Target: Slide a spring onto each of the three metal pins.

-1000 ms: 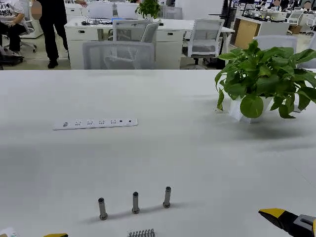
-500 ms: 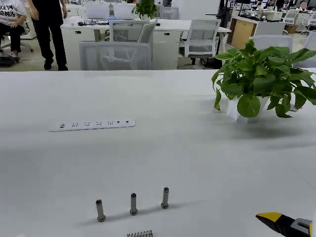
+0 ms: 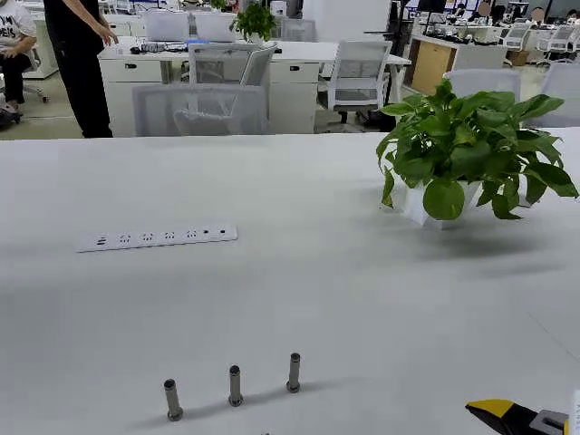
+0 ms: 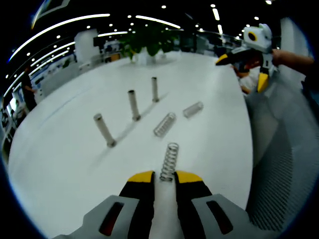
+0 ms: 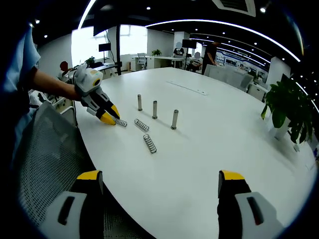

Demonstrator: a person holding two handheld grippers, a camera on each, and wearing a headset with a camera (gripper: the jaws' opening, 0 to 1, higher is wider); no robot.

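**A:** Starting with the head view, what has changed for us?

**B:** Mostly our own head. The whole picture has slid since a second ago, so the camera moved and the work did not. The three metal pins (image 3: 235, 385) stand upright in the same slanting row on the desk (image 3: 344, 290), placed as before relative to the power strip (image 3: 157, 238) and the plant (image 3: 467, 149). All three are bare. The yellow tip of the right gripper (image 3: 497, 412) sits in the bottom right corner, much where it was.

**A:** And the left gripper view?

**B:** There we have the left gripper (image 4: 164, 178) low over the desk. Its fingers are drawn nearly together on the near end of the nearest spring (image 4: 169, 162), which lies flat and points towards the pins. We judge that a grip, though a light one. A second spring (image 4: 164, 124) and a third spring (image 4: 193, 109) lie loose beyond it, beside the row.

**A:** The right gripper view?

**B:** Our right fingers stand wide apart with nothing between them, held back from the work. Across the desk, the left gripper's tips touch the end of that spring.

**A:** So where does that leave us?

**B:** At the very start, we think. One spring is taken by its end and none is threaded. Next it would need lifting, turning upright and lining up over a pin. Held by one end, it may droop.
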